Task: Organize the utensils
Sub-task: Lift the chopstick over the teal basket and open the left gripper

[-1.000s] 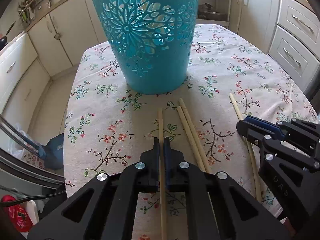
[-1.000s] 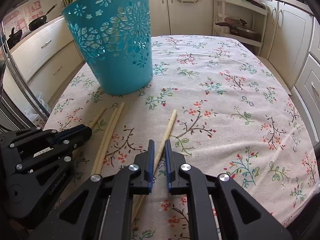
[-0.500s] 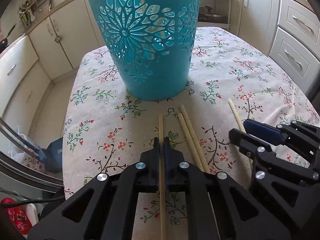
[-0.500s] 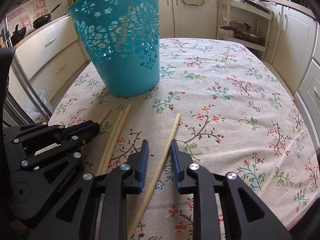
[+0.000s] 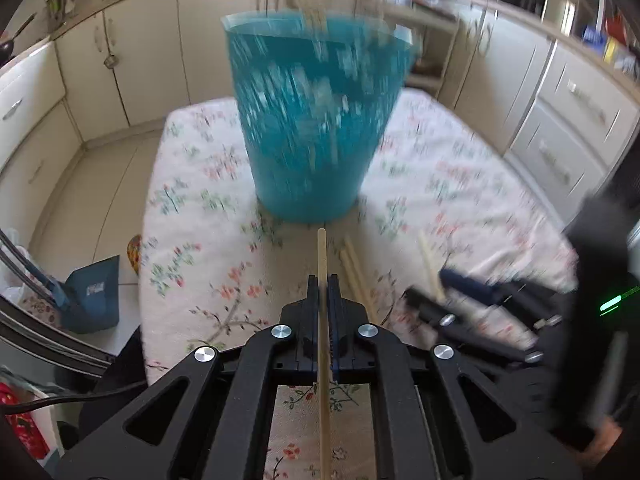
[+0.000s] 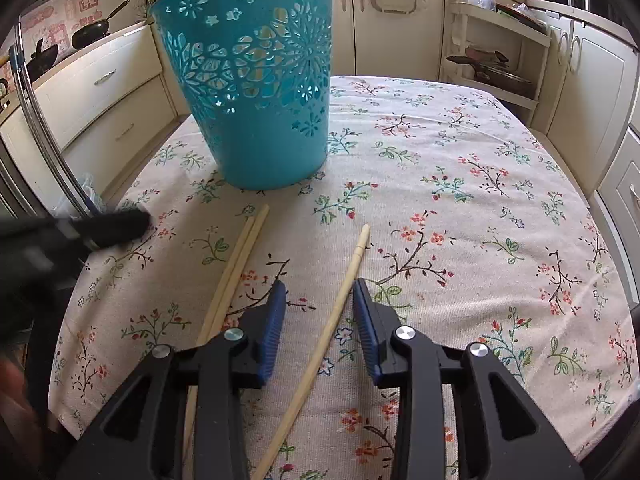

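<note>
A pale wooden chopstick (image 5: 322, 320) is clamped between the fingers of the left gripper (image 5: 322, 286), its long axis pointed at the perforated teal plastic basket (image 5: 316, 120). A second chopstick (image 6: 340, 308) is straddled, ungripped, by the spread right gripper (image 6: 319, 292). A pair (image 6: 236, 268) lies on the floral tablecloth (image 6: 480, 200). Little appears done.

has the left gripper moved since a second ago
Yes. The left gripper, shut on a chopstick, has lifted up: the teal basket now sits lower and smaller in its view.

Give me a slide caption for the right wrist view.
Open right gripper straddles a chopstick on the floral tablecloth, teal basket ahead.
</note>
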Tool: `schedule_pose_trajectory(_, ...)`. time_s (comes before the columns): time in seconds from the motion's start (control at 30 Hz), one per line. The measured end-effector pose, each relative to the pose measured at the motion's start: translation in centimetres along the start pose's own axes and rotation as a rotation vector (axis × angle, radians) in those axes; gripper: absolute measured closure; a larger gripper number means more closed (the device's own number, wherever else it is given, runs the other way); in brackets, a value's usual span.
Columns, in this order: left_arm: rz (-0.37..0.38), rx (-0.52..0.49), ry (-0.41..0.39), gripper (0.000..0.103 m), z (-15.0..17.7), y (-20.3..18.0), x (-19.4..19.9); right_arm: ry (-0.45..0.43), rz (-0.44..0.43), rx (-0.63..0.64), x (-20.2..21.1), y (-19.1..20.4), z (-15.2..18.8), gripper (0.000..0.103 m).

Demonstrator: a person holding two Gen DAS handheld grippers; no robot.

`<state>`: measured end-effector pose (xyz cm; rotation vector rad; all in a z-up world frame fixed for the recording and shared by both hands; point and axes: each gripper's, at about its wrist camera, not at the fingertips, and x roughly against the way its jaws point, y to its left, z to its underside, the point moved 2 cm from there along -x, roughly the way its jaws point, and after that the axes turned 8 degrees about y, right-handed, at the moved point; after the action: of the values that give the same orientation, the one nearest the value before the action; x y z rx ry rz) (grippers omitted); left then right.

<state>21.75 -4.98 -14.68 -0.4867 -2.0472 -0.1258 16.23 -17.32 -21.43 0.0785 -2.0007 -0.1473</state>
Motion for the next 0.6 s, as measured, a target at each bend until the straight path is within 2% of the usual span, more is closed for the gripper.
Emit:
schedule_pose_trajectory(0.33, 0.088, 0.054, -0.222, 0.099, -5.2, 1.0, 9.9, -0.001, 0.013, 0.015, 0.1, 0.2, 0.5, 0.064)
schedule_pose_trajectory(0.43, 0.086, 0.055, -0.305, 0.099, -7.0, 0.7, 12.8, -0.002, 0.016, 0.017, 0.1, 0.2, 0.5, 0.063)
schedule_pose_trajectory(0.6, 0.043, 0.071, -0.421, 0.099, -10.8, 0.6, 15.3, -0.002, 0.012, 0.015, 0.3, 0.1, 0.7, 0.060)
